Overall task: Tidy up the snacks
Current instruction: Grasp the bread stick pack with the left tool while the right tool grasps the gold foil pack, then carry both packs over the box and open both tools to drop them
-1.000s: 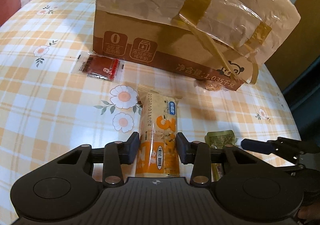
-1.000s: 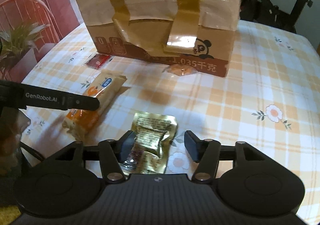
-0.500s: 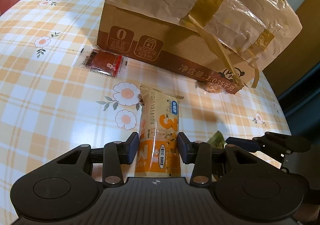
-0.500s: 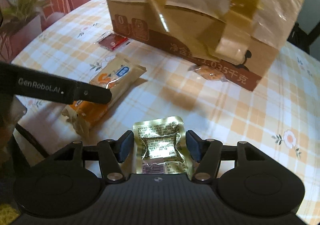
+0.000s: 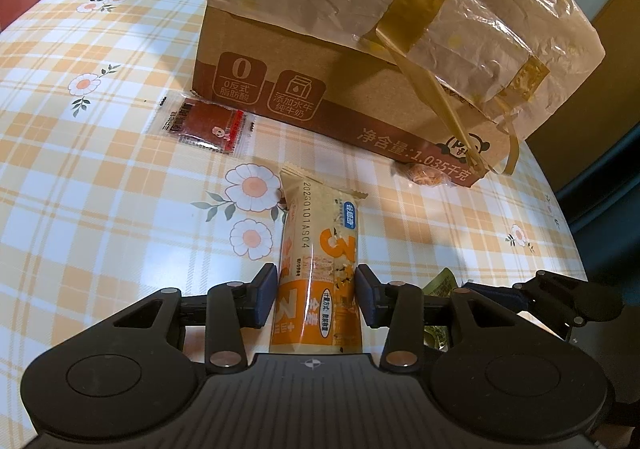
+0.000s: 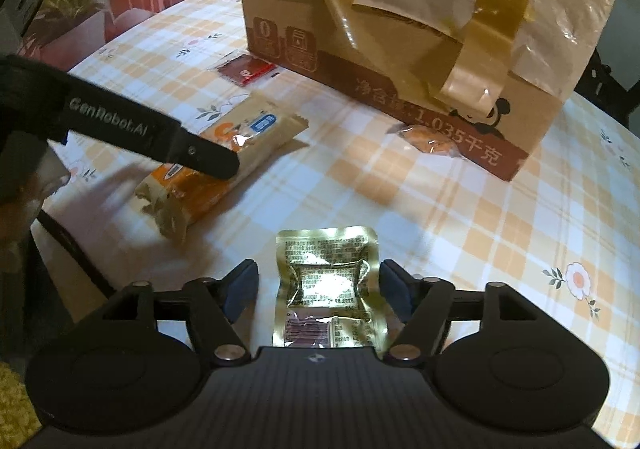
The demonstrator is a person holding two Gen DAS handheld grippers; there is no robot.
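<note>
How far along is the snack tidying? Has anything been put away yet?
Nothing looks put away yet: four snacks lie on the table by the cardboard box. In hand: the left gripper is shut on the orange snack bar. The right gripper is opening around the gold pouch without touching it. Left: the red packet and the small wrapped snack.

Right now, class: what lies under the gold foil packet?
Under the gold foil packet only the checked tablecloth shows around its edges. The packet is opaque, so whatever sits directly beneath it cannot be seen. Its near end is hidden by the gripper body.
</note>
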